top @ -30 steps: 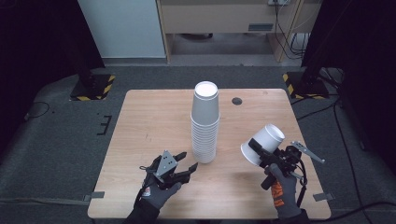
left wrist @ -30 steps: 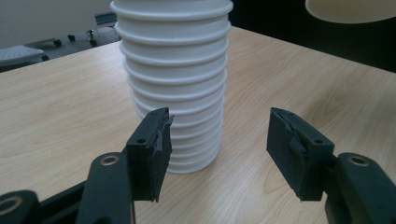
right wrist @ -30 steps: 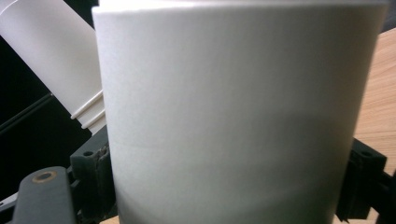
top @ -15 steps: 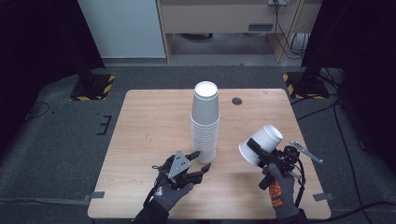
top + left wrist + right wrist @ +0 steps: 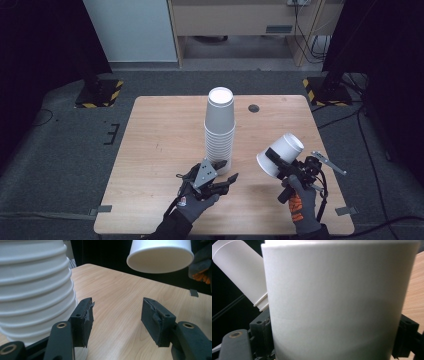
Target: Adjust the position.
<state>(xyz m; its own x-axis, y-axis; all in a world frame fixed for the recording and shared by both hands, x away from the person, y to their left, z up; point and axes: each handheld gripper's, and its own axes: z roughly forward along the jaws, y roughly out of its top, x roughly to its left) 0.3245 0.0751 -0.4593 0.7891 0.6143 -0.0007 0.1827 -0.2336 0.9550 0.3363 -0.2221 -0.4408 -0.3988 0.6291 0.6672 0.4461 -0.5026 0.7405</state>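
Tabletop [image 5: 160, 135]: right tool [image 5: 278, 165] clamps tilted cup [image 5: 280, 154]; stack [image 5: 220, 130] beside left tool [image 5: 227, 181].

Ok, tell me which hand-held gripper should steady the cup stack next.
Left, probably. The left hand-held gripper is open and empty beside the base of the cup stack. The right hand-held gripper is shut on a single cup.

— What's the counter [image 5: 160, 150] like from where you stand?

— Pale wood, rectangular, on grey carpeted floor [image 5: 65, 150]. I lean in over its near edge.

— What rests on it?

— A tall stack of white cups [image 5: 220, 130], upside down, about mid-width and just beyond my left hand. Its ribbed rims reach down to the wood.

— Anything else?

— A small dark round spot [image 5: 254, 108] near the far edge, right of the stack. I can't tell what it is.
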